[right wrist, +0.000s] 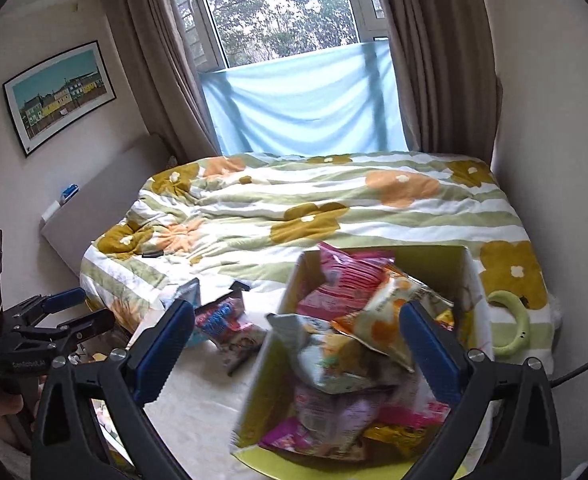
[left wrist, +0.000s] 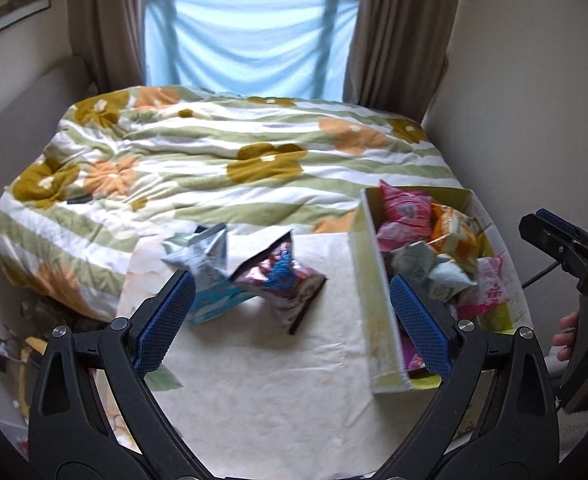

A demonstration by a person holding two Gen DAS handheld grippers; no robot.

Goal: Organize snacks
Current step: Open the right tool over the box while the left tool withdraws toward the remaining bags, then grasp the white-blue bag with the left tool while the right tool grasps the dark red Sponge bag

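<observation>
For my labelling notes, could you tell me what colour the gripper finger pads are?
Blue, textured pads on black gripper frames; clearest in the left wrist view.

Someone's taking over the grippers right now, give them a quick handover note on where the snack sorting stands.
Left gripper: open, empty, above the table facing the two loose bags.
Right gripper: open, empty, above the box.
Box: on the table's right side, already holding many snack packs.
Left to do: the light blue bag and the red and blue bag lie touching on the table, outside the box. Probably put both in the box.
</observation>
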